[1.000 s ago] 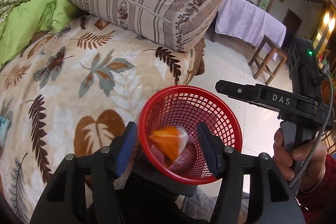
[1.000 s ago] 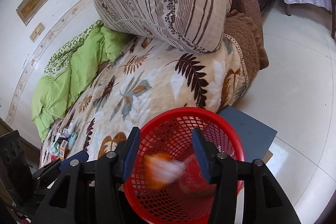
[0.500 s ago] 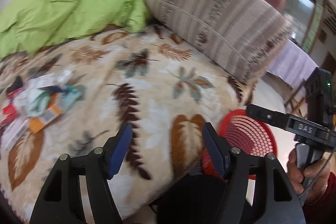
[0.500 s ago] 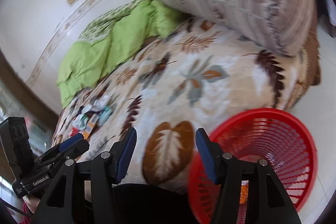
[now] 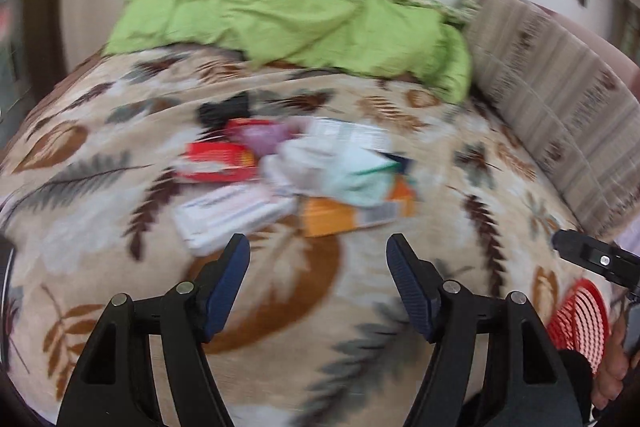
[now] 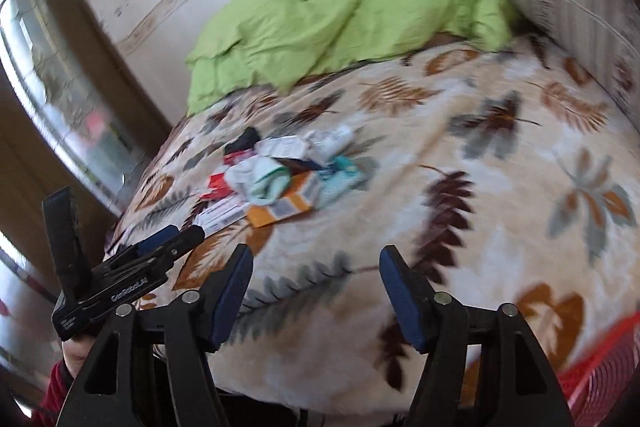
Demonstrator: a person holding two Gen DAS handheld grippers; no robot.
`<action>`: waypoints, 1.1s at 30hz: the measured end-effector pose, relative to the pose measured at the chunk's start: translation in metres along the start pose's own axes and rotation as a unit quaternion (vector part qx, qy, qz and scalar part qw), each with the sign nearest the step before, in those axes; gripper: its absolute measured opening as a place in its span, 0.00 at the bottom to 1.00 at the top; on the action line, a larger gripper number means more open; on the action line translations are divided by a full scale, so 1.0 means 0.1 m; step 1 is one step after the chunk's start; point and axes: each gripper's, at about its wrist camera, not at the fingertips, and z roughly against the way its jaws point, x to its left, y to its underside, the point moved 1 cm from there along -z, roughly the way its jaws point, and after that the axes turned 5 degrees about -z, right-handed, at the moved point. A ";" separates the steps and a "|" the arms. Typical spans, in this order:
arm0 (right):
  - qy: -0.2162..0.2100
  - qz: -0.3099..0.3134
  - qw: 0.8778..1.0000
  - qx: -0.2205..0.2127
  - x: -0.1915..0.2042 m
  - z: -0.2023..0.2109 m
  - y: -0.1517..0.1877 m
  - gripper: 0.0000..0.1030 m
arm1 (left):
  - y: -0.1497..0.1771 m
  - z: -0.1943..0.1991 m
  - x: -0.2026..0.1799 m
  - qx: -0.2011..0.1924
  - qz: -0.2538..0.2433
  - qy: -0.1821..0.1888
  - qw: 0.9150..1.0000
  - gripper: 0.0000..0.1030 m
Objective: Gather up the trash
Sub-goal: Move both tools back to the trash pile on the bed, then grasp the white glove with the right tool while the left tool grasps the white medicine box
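A pile of trash lies on the leaf-patterned bed: red, white and orange packets and crumpled pale wrappers. It also shows in the right wrist view. My left gripper is open and empty, just short of the pile's near edge. My right gripper is open and empty over the blanket, nearer than the pile. The left gripper shows at the lower left of the right wrist view. The red mesh basket is at the far right, beside the bed; its rim shows at the lower right.
A green quilt is bunched at the back of the bed. A striped pillow lies at the right. A wall runs behind the bed and a window stands at the left. Both views are motion-blurred.
Both grippers have swung left from over the red basket to face the trash pile on the bed. The orange wrapper dropped into the basket. Both jaws stay open.
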 end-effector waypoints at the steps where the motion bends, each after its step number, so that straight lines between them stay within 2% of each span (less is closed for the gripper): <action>1: -0.004 0.011 1.000 0.002 0.09 -0.08 -0.03 0.69 | 0.02 -0.03 0.20 0.003 0.022 -0.011 1.000 0.68; 3: -0.016 0.036 0.999 0.007 0.28 -0.31 -0.13 0.74 | 0.01 -0.09 0.46 0.009 0.054 -0.012 0.998 0.68; 6: -0.020 0.055 0.998 0.009 0.48 -0.60 -0.25 0.76 | -0.04 -0.16 0.71 0.004 0.079 -0.027 0.997 0.68; 10: 0.015 0.092 0.996 0.010 0.69 -1.09 -0.47 0.79 | -0.12 -0.32 0.88 0.012 0.080 -0.043 0.996 0.68; 12: 0.034 0.095 0.995 0.010 0.69 -1.30 -0.53 0.79 | -0.14 -0.38 0.93 0.016 0.085 -0.037 0.996 0.68; 14: 0.032 0.094 0.995 0.022 0.70 -1.47 -0.52 0.79 | -0.18 -0.47 0.99 0.018 0.086 -0.031 0.996 0.69; 15: 0.037 0.095 0.994 0.028 0.69 -1.54 -0.49 0.76 | -0.20 -0.50 1.00 0.018 0.083 -0.030 0.996 0.69; 16: 0.043 0.097 0.994 0.031 0.68 -1.60 -0.45 0.53 | -0.22 -0.53 1.01 0.018 0.079 -0.028 0.996 0.69; 18: 0.028 0.097 0.993 0.056 0.67 -1.68 -0.39 0.12 | -0.24 -0.59 1.00 0.020 0.070 -0.024 0.997 0.70; 20: 0.016 0.084 0.995 0.057 0.64 -1.65 -0.37 0.12 | -0.25 -0.66 0.99 0.027 0.067 -0.018 0.997 0.72; 26: -0.019 0.031 0.999 0.014 0.46 -1.24 -0.39 0.12 | -0.18 -0.88 0.87 0.074 0.046 -0.001 0.996 0.73; 30: -0.029 0.008 1.000 0.002 0.33 -1.01 -0.34 0.12 | -0.08 -0.82 0.59 0.091 -0.010 0.030 0.995 0.72; 33: -0.032 -0.016 0.999 0.004 0.22 -0.88 -0.26 0.12 | 0.04 -0.71 0.28 0.111 -0.063 0.077 0.989 0.72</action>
